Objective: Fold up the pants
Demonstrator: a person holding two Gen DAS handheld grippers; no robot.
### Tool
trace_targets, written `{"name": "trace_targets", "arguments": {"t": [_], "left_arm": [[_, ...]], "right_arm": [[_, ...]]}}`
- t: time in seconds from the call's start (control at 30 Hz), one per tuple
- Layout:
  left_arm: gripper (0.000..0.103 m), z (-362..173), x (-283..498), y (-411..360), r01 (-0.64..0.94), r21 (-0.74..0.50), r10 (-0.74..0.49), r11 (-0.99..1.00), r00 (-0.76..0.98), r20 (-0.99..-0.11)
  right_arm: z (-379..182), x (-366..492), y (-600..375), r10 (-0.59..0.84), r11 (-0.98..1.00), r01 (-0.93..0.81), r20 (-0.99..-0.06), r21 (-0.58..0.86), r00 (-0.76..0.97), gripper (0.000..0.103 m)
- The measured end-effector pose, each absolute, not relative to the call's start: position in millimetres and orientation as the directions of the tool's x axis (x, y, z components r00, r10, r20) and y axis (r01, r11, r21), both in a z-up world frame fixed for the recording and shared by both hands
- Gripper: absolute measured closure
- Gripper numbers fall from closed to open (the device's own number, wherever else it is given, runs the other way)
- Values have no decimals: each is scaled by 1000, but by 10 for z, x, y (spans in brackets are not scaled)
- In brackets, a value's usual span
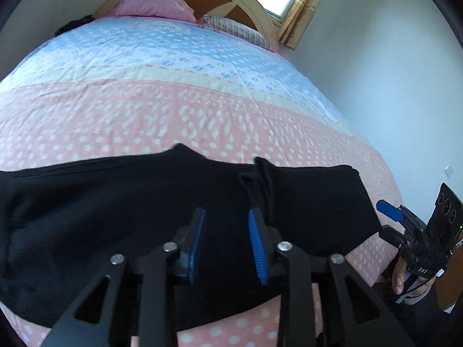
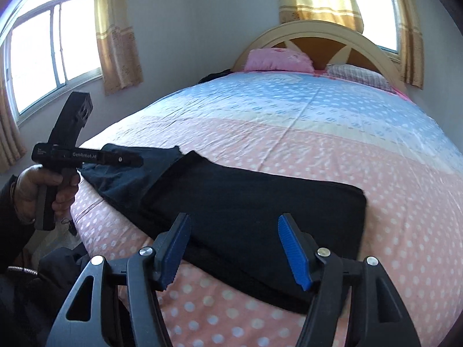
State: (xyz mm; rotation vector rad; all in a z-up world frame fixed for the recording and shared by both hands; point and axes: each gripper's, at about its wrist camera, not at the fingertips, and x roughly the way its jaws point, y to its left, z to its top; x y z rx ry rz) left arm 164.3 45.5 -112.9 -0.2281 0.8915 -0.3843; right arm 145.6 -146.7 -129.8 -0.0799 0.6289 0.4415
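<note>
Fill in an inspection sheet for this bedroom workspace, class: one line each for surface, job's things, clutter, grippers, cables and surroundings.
Surface: bed with a dotted pink and blue cover, smooth apart from light creases.
Job's things: black pants lie near the front edge of the bed, partly folded; one end spreads out unfolded toward the left gripper.
Clutter: pink pillow and striped pillow at the headboard; a dark item beside the pink pillow, too small to identify.
Grippers: left gripper open above the pants, holding nothing; right gripper open, holding nothing.
Cables: nothing seen.
Surroundings: headboard, windows with yellow curtains, pale wall.
</note>
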Motion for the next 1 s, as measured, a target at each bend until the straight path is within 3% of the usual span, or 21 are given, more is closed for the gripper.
{"name": "trace_targets", "arguments": {"t": [0.13,0.37,0.43,0.57,0.63,0.67,0.73,1.0], "left_arm": [[44,-1051,1553,1077,109,-231,-245,967,651,-719],[42,-1229,1491,2169,-164,-183,-26,969,671,-741],[42,-1328,1469,2329,-208,-196,-10,958,662,-749],[42,-1522,1460,2454,-243,-218,-10,945,645,-764],[42,-1556,1452,2447,-239,-234,-22,942,654,-756],[39,-1547,1456,2441,-231,-237,-28,944,658,-753],[38,-1545,1459,2427,-219,-240,-38,946,659,-751],[36,-1557,1478,2426,-205,-249,-51,947,668,-743]], "right_arm": [[-1355,1558,-963,440,851,-523,-602,42,667,39],[-1523,1735,-404,513,792,-605,-623,78,591,40],[-1572,1727,-290,509,781,-621,-639,61,577,45],[-1708,1794,-134,458,788,-616,-680,11,572,70],[-1761,1882,-164,451,803,-595,-694,40,561,78],[-1770,1906,-181,457,804,-591,-696,58,554,87],[-1733,1884,-201,466,803,-592,-690,68,553,97],[-1763,1765,-156,439,789,-614,-720,22,538,97]]}}
